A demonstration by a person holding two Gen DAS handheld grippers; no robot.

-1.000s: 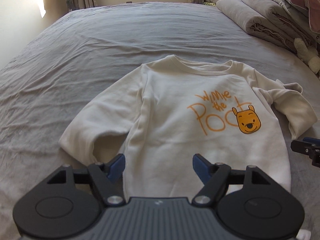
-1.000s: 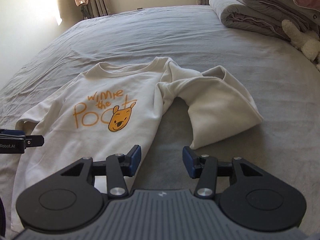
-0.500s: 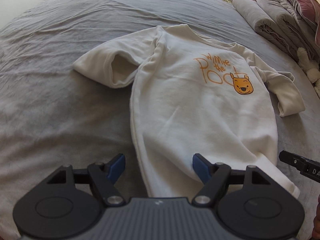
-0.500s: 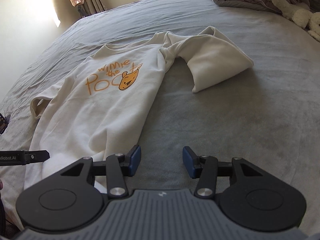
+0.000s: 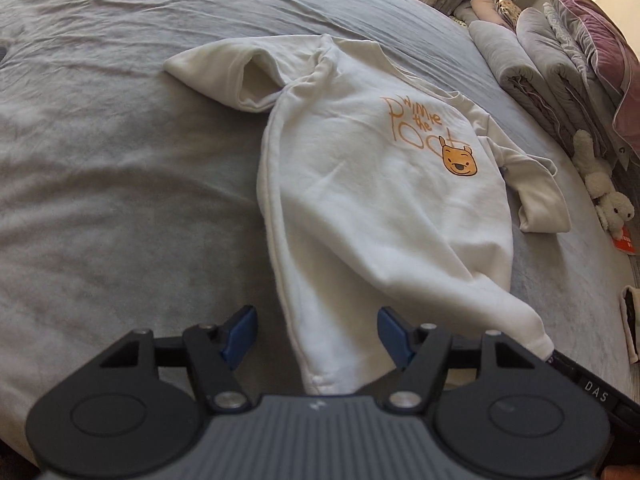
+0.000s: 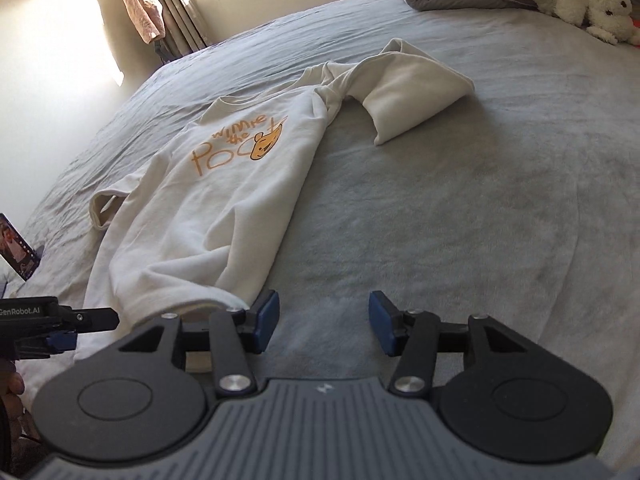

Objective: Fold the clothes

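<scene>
A: Where's the sweatshirt [image 5: 380, 208]?

B: Flat on grey bed [image 5: 120, 168], front up, orange print showing. One sleeve bent back near collar, other bunched at far side. Hem end nearest the grippers.

A: L gripper [image 5: 316, 334]?

B: Jaws closing, not yet gripping. Hem corner sits between the blue pads [image 5: 394, 334], fabric runs under the body; pads don't look pressed on it.

A: R gripper [image 6: 323, 322]?

B: Jaws opening. Only bare bed [image 6: 480, 200] between them. Other hem corner of the sweatshirt [image 6: 224, 208] lies just beside its left pad [image 6: 266, 320], partly over the linkage. Touching or not, can't tell.

A: Anything else around?

B: Folded quilts [image 5: 532, 68] stacked at bed edge, plush toy [image 6: 580, 4] by them. Phone [image 6: 16, 248] at left edge in R view. L gripper [image 6: 60, 322] also shows there, low left.
</scene>
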